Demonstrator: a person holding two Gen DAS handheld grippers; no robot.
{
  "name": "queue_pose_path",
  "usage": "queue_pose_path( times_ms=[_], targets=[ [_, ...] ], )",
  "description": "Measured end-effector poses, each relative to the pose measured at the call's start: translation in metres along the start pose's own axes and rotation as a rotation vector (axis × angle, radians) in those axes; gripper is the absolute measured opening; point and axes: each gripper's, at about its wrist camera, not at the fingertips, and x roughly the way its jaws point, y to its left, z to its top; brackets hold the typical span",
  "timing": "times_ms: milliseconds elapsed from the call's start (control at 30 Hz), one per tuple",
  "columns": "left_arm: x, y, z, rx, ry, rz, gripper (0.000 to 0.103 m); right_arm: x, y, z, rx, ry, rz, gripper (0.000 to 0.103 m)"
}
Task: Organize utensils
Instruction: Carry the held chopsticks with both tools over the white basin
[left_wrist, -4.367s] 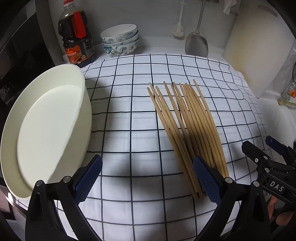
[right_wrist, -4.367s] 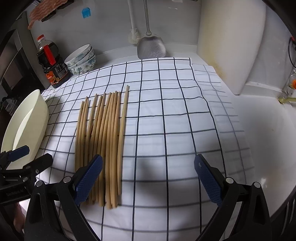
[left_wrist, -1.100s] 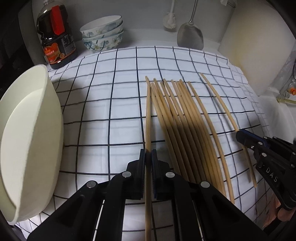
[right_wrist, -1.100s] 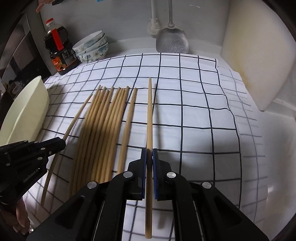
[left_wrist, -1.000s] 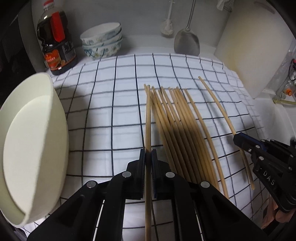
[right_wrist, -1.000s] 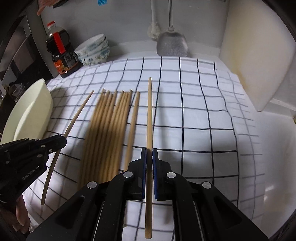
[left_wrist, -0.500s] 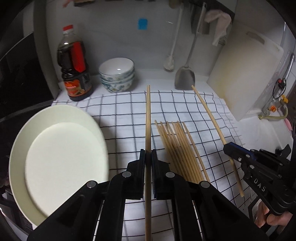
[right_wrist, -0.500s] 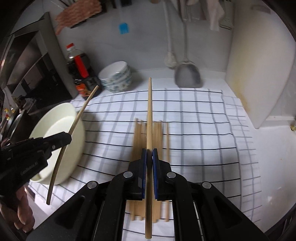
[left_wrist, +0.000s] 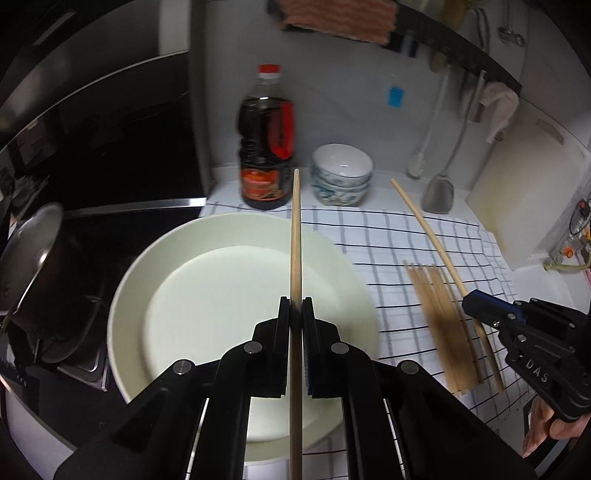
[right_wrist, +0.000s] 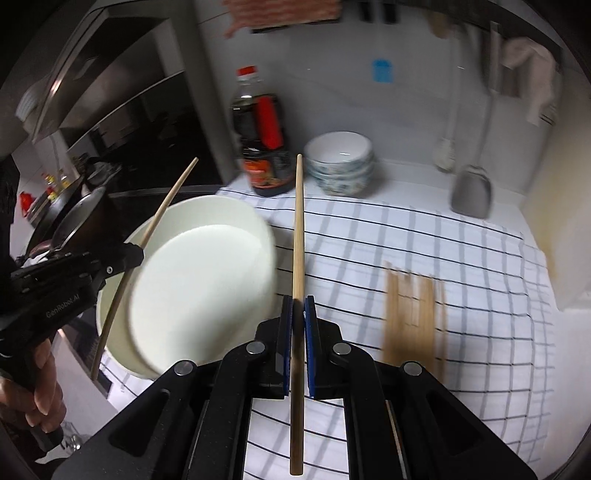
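Note:
My left gripper is shut on one wooden chopstick and holds it in the air over the wide white bowl. My right gripper is shut on another chopstick, held above the checked cloth just right of the bowl. The right gripper and its chopstick also show in the left wrist view. The left gripper and its chopstick show in the right wrist view. Several more chopsticks lie side by side on the cloth.
A dark sauce bottle and stacked patterned bowls stand at the back. A metal spatula and white cutting board lean on the wall at right. A pot sits on the black stove at left.
Both grippers have lifted higher and swung left toward the bowl, each still holding its chopstick. The left chopstick now hangs over the bowl.

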Motion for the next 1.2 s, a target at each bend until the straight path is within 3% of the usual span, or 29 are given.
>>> queue_pose_path(
  times_ms=[200,533,1033,1200],
  targets=[
    [0.001,0.041,-0.005,-0.042,0.008,0.038,0.007,0.023,0.039,0.012,-0.028,0.033,0.064,0.006],
    [0.037,0.078,-0.007,-0.077,0.068,0.026,0.007,0.081,0.086,0.024,-0.032,0.158,0.157,0.006],
    [0.098,0.099,-0.018,-0.118,0.193,0.021,0.007,0.146,0.099,0.026,-0.031,0.281,0.085,0.006],
    [0.1,0.099,-0.019,-0.125,0.196,0.03,0.009,0.149,0.098,0.025,-0.027,0.29,0.073,0.006]
  ],
)
